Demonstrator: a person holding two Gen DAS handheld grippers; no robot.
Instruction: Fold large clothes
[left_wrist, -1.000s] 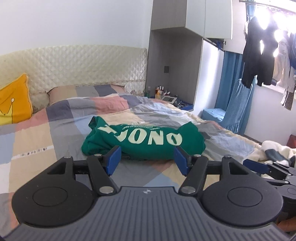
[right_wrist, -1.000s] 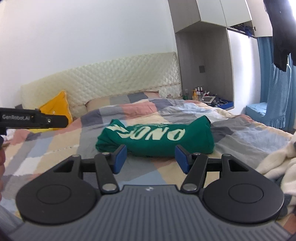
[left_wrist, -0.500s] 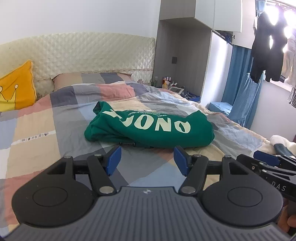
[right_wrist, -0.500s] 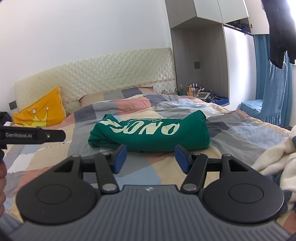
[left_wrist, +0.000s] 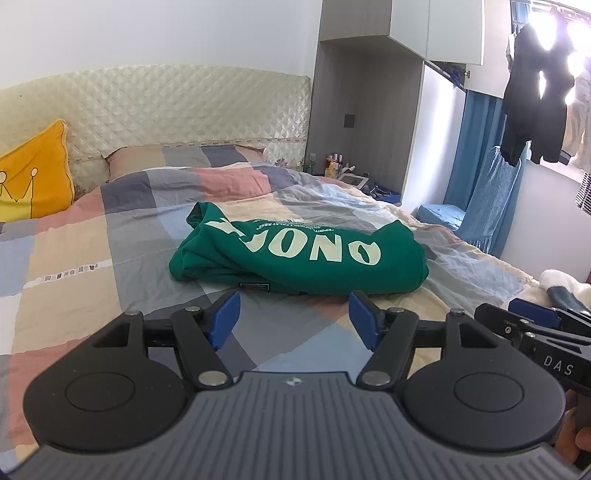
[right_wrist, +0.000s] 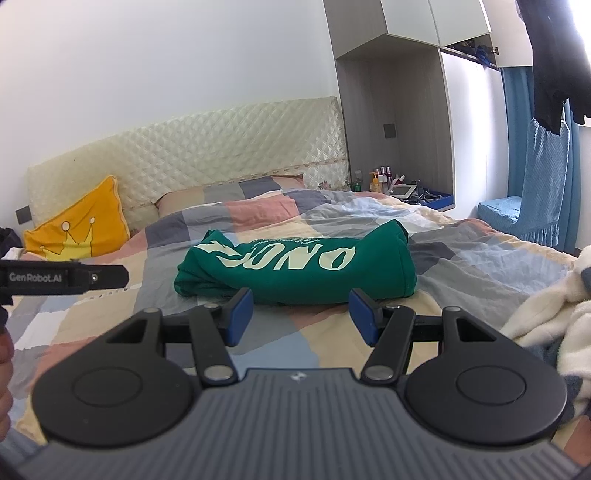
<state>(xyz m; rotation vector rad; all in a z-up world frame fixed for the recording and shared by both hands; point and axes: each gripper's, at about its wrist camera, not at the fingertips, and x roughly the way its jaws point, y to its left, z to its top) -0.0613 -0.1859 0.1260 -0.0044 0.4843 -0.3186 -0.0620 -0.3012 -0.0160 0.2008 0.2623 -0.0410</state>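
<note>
A green sweatshirt (left_wrist: 299, 254) with pale lettering lies folded into a thick bundle on the checked bedcover (left_wrist: 92, 258). My left gripper (left_wrist: 293, 317) hovers just short of its near edge; its jaws are opening, and nothing is between them. In the right wrist view the same sweatshirt (right_wrist: 299, 266) lies beyond my right gripper (right_wrist: 301, 314), which stands open and empty over the bedcover (right_wrist: 314, 339). The right gripper's body (left_wrist: 535, 332) shows at the right edge of the left view, and the left gripper's side (right_wrist: 62, 277) at the left edge of the right view.
A yellow crown pillow (left_wrist: 33, 177) leans on the quilted headboard (left_wrist: 166, 110). A white fluffy garment (right_wrist: 546, 314) is heaped at the bed's right side. A bedside shelf with bottles (right_wrist: 384, 177), a blue chair (left_wrist: 476, 218) and hanging dark clothes (left_wrist: 535, 85) stand to the right.
The left gripper has sunk and come closer to the sweatshirt, which now looks larger in its view. Its jaws stand slightly wider. The right gripper has hardly moved.
</note>
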